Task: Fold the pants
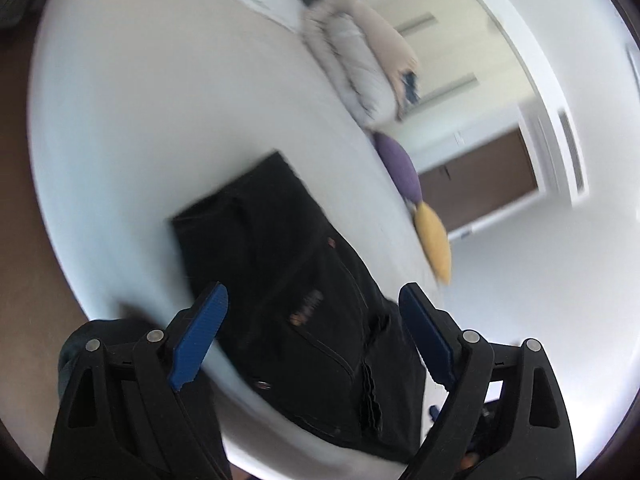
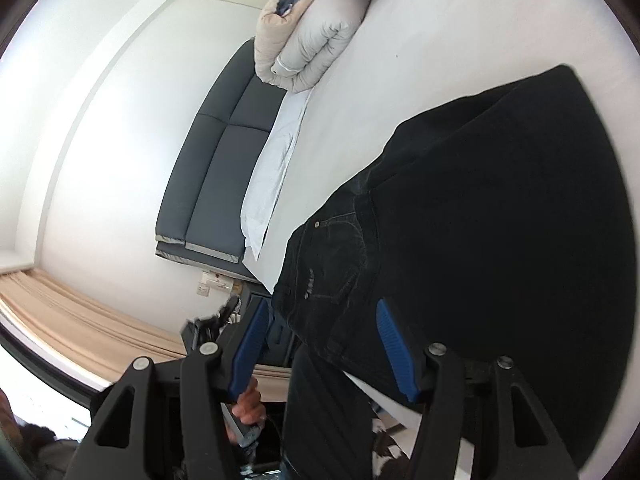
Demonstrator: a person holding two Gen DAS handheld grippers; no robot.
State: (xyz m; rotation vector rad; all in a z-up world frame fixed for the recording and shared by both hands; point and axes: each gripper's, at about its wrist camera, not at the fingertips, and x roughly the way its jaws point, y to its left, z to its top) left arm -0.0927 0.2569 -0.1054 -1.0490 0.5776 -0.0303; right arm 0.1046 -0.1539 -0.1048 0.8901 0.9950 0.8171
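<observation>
Black pants point(image 1: 288, 264) lie folded in a compact dark block on the white bed point(image 1: 160, 100). My left gripper point(image 1: 314, 292) hovers over their near end with its blue pads wide apart, open and gripping nothing. In the right wrist view the pants point(image 2: 480, 220) fill the right half, waistband and pocket towards me. My right gripper point(image 2: 322, 306) is open at the waistband edge. Its right pad sits in front of the cloth, its left pad lies off the edge, and no fabric is pinched. The left wrist view is blurred.
A rolled beige duvet point(image 1: 352, 60), a purple cushion point(image 1: 396, 164) and a yellow cushion point(image 1: 434, 240) line the bed's far edge. A dark padded headboard point(image 2: 216, 168) and a white pillow point(image 2: 272, 168) stand at the left. A person's hand point(image 2: 248, 400) shows below.
</observation>
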